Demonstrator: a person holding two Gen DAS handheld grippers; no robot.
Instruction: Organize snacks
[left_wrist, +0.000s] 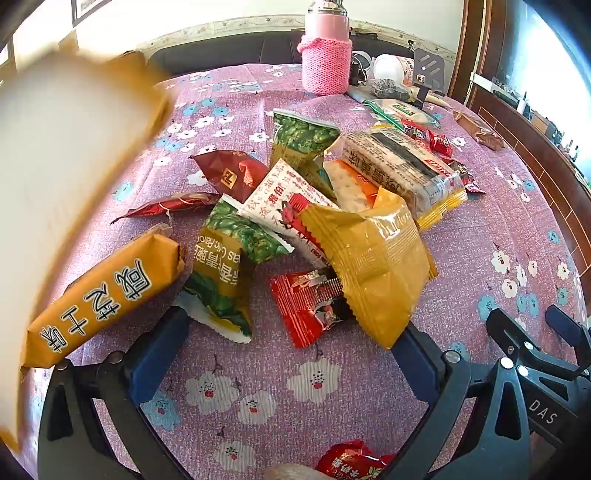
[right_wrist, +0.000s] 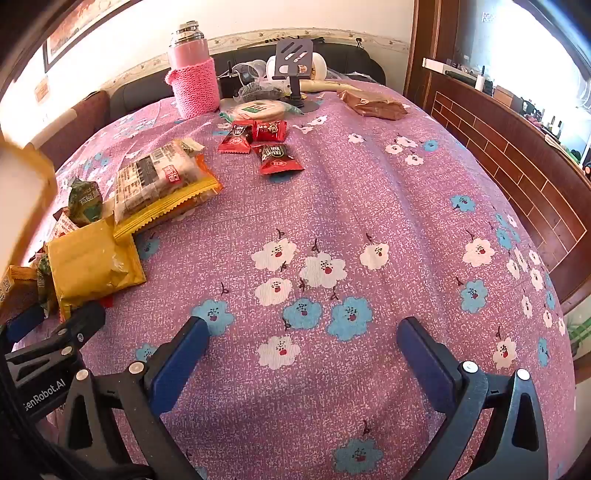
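Observation:
A pile of snack packets lies on the pink flowered tablecloth (left_wrist: 258, 398). My left gripper (left_wrist: 291, 332) is open and empty, just in front of the pile, its jaws either side of a red packet (left_wrist: 310, 306), a mustard-yellow packet (left_wrist: 373, 266) and a green pea packet (left_wrist: 221, 273). An orange bar packet (left_wrist: 103, 299) lies at the left. My right gripper (right_wrist: 301, 341) is open and empty over bare cloth (right_wrist: 332, 206). In the right wrist view the pile sits at the left, with the yellow packet (right_wrist: 92, 262) and a long biscuit pack (right_wrist: 159, 177). Three small red packets (right_wrist: 266, 142) lie further back.
A pink flask in a knitted sleeve (left_wrist: 327, 48) stands at the back, with a phone stand (right_wrist: 295, 62), a flat round pack (right_wrist: 258, 109) and a brown packet (right_wrist: 373, 105) near it. A blurred pale box (left_wrist: 62, 184) fills the left edge. A wooden rail (right_wrist: 517, 162) runs along the right.

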